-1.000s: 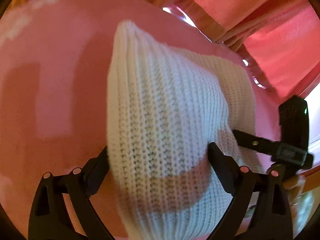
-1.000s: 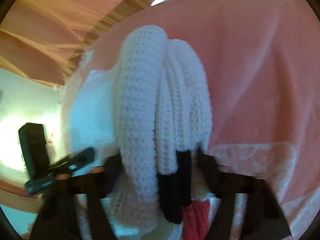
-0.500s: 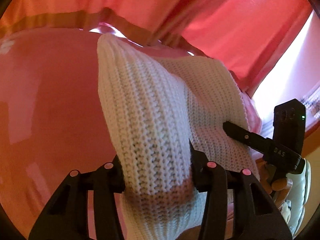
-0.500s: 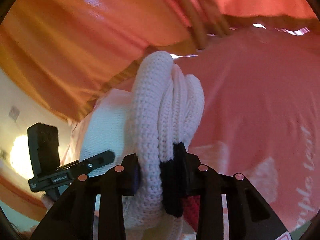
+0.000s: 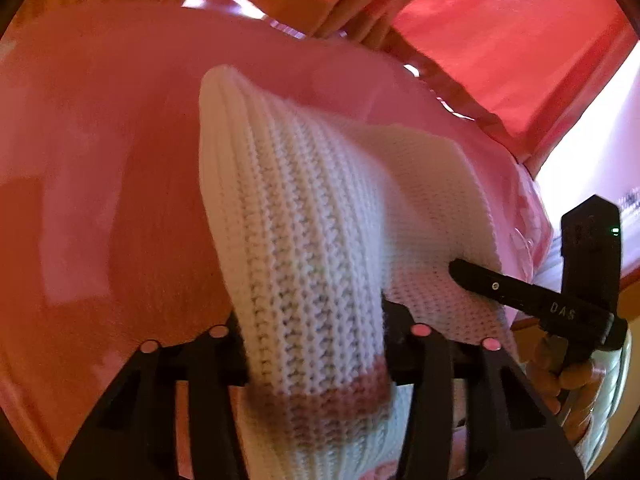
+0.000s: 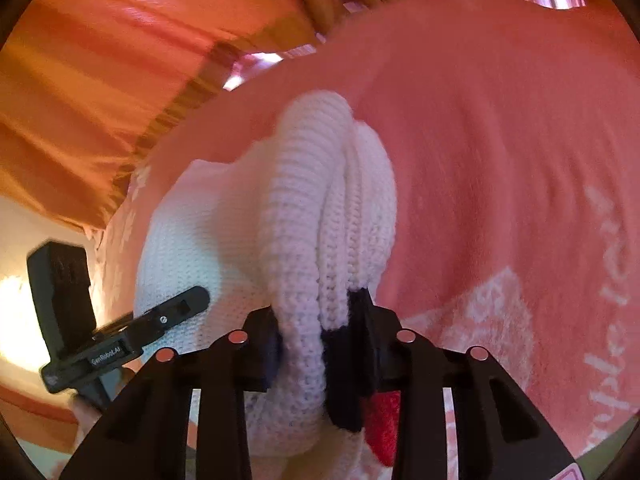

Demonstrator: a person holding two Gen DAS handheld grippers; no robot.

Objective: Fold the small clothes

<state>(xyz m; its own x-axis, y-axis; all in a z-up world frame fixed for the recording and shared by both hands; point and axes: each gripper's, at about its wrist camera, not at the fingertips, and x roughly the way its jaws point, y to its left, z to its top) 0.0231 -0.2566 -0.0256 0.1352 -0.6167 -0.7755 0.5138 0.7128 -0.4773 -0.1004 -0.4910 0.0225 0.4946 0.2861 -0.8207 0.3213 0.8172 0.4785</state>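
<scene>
A white knitted garment (image 5: pixel 312 240) with a brown band near its hem is pinched in my left gripper (image 5: pixel 316 332), which is shut on one end of it. My right gripper (image 6: pixel 316 332) is shut on the other end (image 6: pixel 320 220), bunched in thick folds with a black and a red trim patch (image 6: pixel 380 424). The garment stretches between both grippers above a pink blanket (image 5: pixel 100 160). The right gripper shows in the left wrist view (image 5: pixel 520 292), the left one in the right wrist view (image 6: pixel 160 320).
The pink blanket (image 6: pixel 500 140) with white lettering covers the surface below. Red-orange curtains (image 5: pixel 500 32) hang behind it, also in the right wrist view (image 6: pixel 100 80). A bright wall (image 5: pixel 600 152) lies to the right.
Both grippers closed onto the garment and lifted it. Since half a second ago the views tilted back down toward the blanket, with the hold unchanged.
</scene>
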